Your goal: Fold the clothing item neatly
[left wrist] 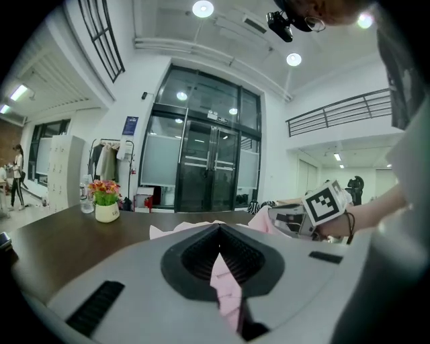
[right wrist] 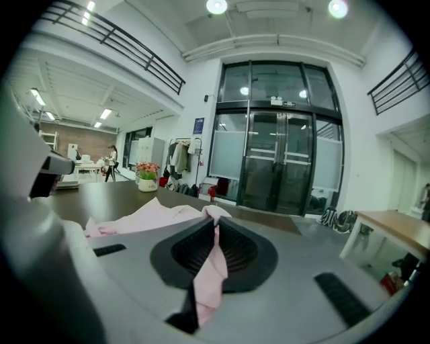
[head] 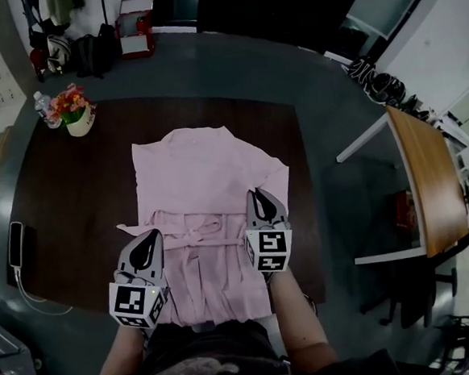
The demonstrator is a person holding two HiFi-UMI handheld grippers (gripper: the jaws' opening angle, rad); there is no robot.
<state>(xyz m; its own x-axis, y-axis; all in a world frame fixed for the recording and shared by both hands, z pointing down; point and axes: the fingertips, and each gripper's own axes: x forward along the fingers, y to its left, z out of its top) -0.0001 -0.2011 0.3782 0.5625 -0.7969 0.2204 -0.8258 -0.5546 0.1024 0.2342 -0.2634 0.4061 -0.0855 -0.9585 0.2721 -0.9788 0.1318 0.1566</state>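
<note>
A pale pink garment (head: 203,193) with a tie belt lies spread on the dark table (head: 74,203), its near hem hanging over the front edge. My left gripper (head: 149,244) sits over the garment's left side, shut on a pinch of pink cloth (left wrist: 225,285) that shows between its jaws. My right gripper (head: 263,201) is at the garment's right edge, farther from me, shut on a fold of the same cloth (right wrist: 211,269). In the left gripper view the right gripper (left wrist: 279,220) appears beyond the cloth. Both grippers hold the fabric a little above the tabletop.
A flower pot (head: 75,114) and a water bottle (head: 45,107) stand at the table's far left corner. A phone with a cable (head: 17,244) lies at the left edge. A wooden desk (head: 427,175) stands to the right, and bags (head: 86,53) rest on the floor beyond.
</note>
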